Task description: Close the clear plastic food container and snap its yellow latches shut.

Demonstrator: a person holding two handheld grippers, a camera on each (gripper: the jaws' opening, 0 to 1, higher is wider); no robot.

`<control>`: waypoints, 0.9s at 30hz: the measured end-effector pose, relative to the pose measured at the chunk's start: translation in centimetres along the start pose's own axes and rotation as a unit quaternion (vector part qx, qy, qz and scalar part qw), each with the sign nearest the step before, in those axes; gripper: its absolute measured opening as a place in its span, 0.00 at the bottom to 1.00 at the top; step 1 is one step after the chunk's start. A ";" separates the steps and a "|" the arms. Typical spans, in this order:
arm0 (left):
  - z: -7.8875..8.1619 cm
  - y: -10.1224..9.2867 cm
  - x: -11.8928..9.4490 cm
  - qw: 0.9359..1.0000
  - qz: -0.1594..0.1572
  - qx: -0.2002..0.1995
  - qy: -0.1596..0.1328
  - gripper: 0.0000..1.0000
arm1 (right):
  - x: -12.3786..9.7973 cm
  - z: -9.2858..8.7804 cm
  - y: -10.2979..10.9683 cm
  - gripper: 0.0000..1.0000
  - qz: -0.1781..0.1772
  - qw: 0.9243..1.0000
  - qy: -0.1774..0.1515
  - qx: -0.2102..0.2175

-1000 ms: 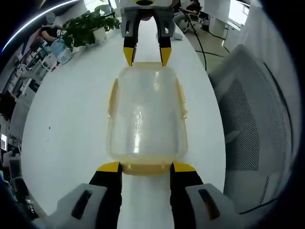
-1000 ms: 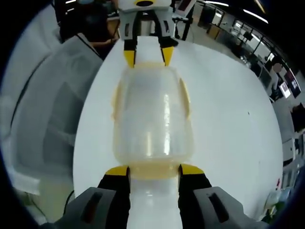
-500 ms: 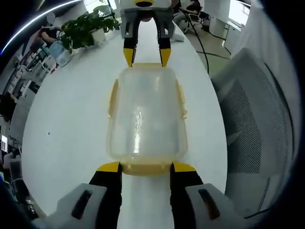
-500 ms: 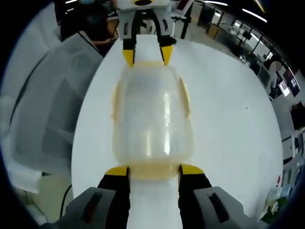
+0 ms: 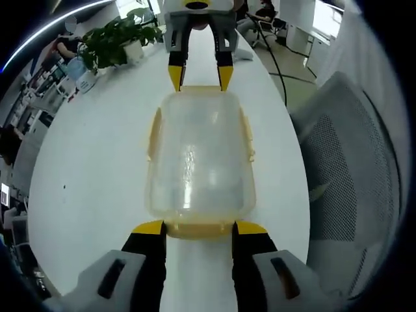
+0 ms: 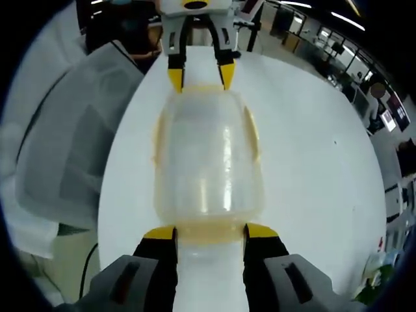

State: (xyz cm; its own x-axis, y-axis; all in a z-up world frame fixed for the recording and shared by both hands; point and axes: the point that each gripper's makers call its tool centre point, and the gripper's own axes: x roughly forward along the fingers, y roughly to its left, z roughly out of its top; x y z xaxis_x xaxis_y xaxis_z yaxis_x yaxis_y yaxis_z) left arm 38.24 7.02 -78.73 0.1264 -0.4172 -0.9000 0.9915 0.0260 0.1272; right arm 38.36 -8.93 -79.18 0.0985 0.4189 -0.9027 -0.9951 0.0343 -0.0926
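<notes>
L gripper (image 5: 195,227), jaws spread, tips at near-end yellow latch (image 5: 198,229) of clear container (image 5: 198,159), lid on, centred on white table (image 5: 97,162). R gripper (image 5: 200,78) opposite, jaws likewise apart at far latch. Beyond: potted plant (image 5: 117,39), mesh chair (image 5: 351,162).

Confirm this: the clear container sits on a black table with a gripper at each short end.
Not quite. The table is white, not black, as the left gripper view shows. The clear container does sit between the left gripper and the right gripper, one at each short end.
</notes>
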 end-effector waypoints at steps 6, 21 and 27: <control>0.8 0.1 0.4 1.000 0.001 0.003 -0.002 0.39 | -0.3 -0.8 -0.1 0.37 -0.001 1.000 0.001 0.002; 2.6 0.4 1.4 1.000 -0.004 0.006 -0.005 0.39 | -0.9 -2.7 -0.4 0.37 0.000 1.000 0.004 0.007; 3.1 0.3 1.7 1.000 -0.006 0.005 -0.008 0.39 | -1.0 -3.4 -0.5 0.37 0.003 1.000 0.006 0.009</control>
State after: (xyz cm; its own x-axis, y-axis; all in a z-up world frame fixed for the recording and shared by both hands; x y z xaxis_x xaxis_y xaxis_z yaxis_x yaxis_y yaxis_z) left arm 38.68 3.51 -78.89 0.1131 -0.4323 -0.8946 0.9928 0.0122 0.1196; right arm 38.78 -12.43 -79.69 0.0919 0.4074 -0.9086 -0.9957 0.0480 -0.0791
